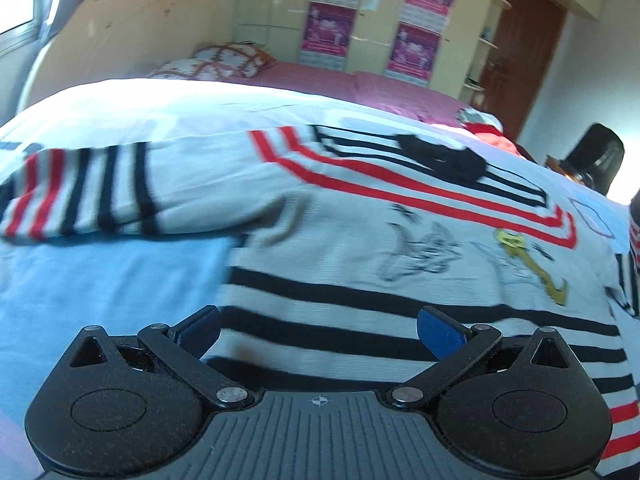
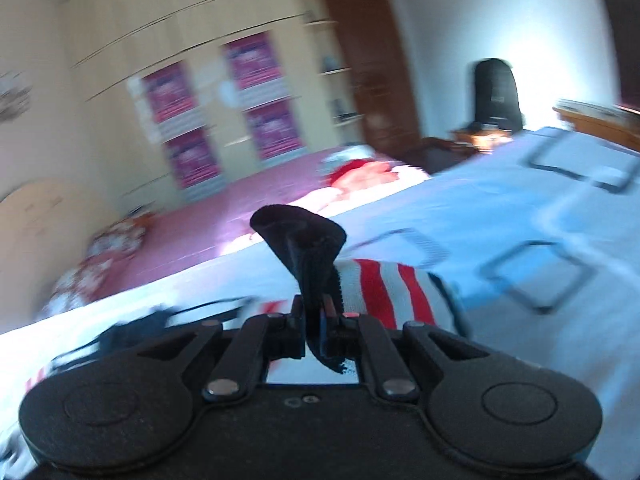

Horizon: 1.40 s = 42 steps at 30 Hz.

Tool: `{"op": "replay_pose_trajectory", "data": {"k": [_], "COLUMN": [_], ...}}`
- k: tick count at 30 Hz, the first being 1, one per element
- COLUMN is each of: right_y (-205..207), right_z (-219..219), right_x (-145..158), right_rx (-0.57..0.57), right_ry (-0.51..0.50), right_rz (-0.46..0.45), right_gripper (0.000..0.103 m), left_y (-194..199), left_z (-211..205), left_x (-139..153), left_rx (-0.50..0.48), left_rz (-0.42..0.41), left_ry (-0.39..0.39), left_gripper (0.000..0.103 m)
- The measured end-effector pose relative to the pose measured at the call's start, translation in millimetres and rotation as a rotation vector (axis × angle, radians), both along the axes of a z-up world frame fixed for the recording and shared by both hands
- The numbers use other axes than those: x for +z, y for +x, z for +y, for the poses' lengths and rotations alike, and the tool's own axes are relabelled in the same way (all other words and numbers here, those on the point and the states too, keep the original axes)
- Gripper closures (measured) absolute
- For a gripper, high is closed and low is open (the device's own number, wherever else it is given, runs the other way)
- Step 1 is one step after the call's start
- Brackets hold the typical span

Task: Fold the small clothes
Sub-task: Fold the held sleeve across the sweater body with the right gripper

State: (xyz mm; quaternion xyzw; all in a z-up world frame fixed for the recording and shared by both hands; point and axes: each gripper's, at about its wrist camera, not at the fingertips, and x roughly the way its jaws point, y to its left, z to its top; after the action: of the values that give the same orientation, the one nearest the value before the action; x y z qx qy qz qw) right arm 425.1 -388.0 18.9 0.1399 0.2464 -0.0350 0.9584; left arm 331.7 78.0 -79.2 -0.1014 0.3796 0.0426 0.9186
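Observation:
A small white sweater (image 1: 360, 248) with red and black stripes and a drawn print lies spread on the light blue sheet (image 1: 100, 280). One sleeve (image 1: 80, 192) lies out to the left. My left gripper (image 1: 318, 336) is open and empty, low over the sweater's striped hem. In the right wrist view my right gripper (image 2: 316, 320) is shut on the sweater's black cuff (image 2: 308, 240), with the red-striped sleeve (image 2: 392, 292) lifted behind it. That view is blurred by motion.
The bed's far part has a pink cover (image 1: 340, 80), patterned pillows (image 1: 224, 60) and a red garment (image 2: 360, 176). A cream headboard (image 1: 120, 28), a wardrobe with posters (image 1: 372, 20), a brown door (image 1: 524, 52) and a black object (image 1: 596, 156) stand beyond.

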Motion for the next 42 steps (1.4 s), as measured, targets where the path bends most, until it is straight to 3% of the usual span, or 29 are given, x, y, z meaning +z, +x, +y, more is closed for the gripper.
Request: {"op": "replay_pose_trajectory", "data": {"k": [4, 7, 10, 14, 16, 17, 18, 20, 23, 24, 26, 27, 28, 29, 31, 34, 36, 39, 40, 41, 42], "right_y": [25.0, 34.0, 34.9, 25.2, 28.8, 30.8, 30.4, 28.5, -3.6, -11.9, -26.3, -31.9, -37.2, -42.1, -51.2, -64.2, -72.0, -82.6, -84.4, -85.6, -86.9], "right_z": [96.8, 146.5, 168.0, 173.8, 170.7, 176.2, 183.5, 206.7, 204.6, 196.8, 175.3, 164.8, 152.3, 140.7, 116.3, 85.7, 70.3, 48.3, 42.8, 36.7, 31.9], "right_x": [-20.3, -45.3, -61.8, -67.7, -70.4, -72.3, -73.2, -73.9, -53.7, -47.7, -39.7, -37.3, -34.8, -33.3, -30.6, -26.7, -25.4, -25.6, -26.1, -27.2, -28.0], "right_rx": [0.214, 0.296, 0.293, 0.287, 0.303, 0.322, 0.364, 0.473, 0.478, 0.448, 0.378, 0.343, 0.303, 0.270, 0.216, 0.157, 0.135, 0.096, 0.082, 0.070, 0.060], "right_ry": [0.002, 0.018, 0.043, 0.030, 0.029, 0.007, -0.036, -0.160, -0.205, -0.194, -0.167, -0.159, -0.158, -0.154, -0.130, -0.119, -0.123, -0.123, -0.118, -0.112, -0.107], "right_rz": [0.087, 0.179, 0.244, 0.233, 0.228, 0.221, 0.209, 0.198, 0.071, 0.059, 0.057, 0.060, 0.068, 0.076, 0.092, 0.106, 0.111, 0.119, 0.123, 0.127, 0.131], "right_gripper": [0.096, 0.096, 0.095, 0.094, 0.089, 0.078, 0.058, 0.041, 0.053, 0.062, 0.066, 0.066, 0.066, 0.065, 0.064, 0.064, 0.064, 0.064, 0.064, 0.064, 0.064], "left_y": [-11.6, -22.4, -30.6, -35.3, -32.8, -29.7, -26.5, -15.1, 9.9, 20.4, 40.7, 51.9, 62.8, 75.4, 98.6, 130.2, 149.2, 171.8, 176.0, 181.2, 183.2], "left_z": [38.8, 61.5, 80.1, 95.1, 96.6, 95.7, 93.4, 83.2, 57.9, 47.0, 23.5, 11.0, -2.4, -14.7, -41.2, -73.1, -90.0, -114.5, -121.3, -128.7, -134.0], "left_x": [-2.8, -3.3, -5.9, -11.3, -11.8, -10.8, -8.5, -2.0, 5.4, 7.0, 9.1, 8.4, 6.2, 2.3, -10.4, -30.1, -43.5, -59.6, -58.5, -56.8, -50.3], "left_rx": [0.060, 0.092, 0.119, 0.158, 0.172, 0.162, 0.155, 0.117, 0.032, -0.011, -0.090, -0.126, -0.162, -0.189, -0.218, -0.213, -0.197, -0.192, -0.205, -0.225, -0.225], "left_rz": [0.008, 0.012, 0.021, 0.028, 0.022, 0.015, 0.004, -0.029, -0.054, -0.056, -0.073, -0.072, -0.067, -0.046, -0.002, 0.041, 0.074, 0.108, 0.092, 0.092, 0.062], "left_ry": [0.006, 0.013, 0.022, 0.015, 0.003, -0.016, -0.030, -0.058, -0.112, -0.138, -0.213, -0.261, -0.318, -0.371, -0.503, -0.582, -0.599, -0.546, -0.516, -0.471, -0.431], "left_gripper": [0.000, 0.000, 0.000, 0.000, 0.000, 0.000, 0.000, 0.000, 0.000, 0.001, 0.001, 0.005, 0.017, 0.043, 0.048, 0.048, 0.048, 0.053, 0.067, 0.099, 0.099]}}
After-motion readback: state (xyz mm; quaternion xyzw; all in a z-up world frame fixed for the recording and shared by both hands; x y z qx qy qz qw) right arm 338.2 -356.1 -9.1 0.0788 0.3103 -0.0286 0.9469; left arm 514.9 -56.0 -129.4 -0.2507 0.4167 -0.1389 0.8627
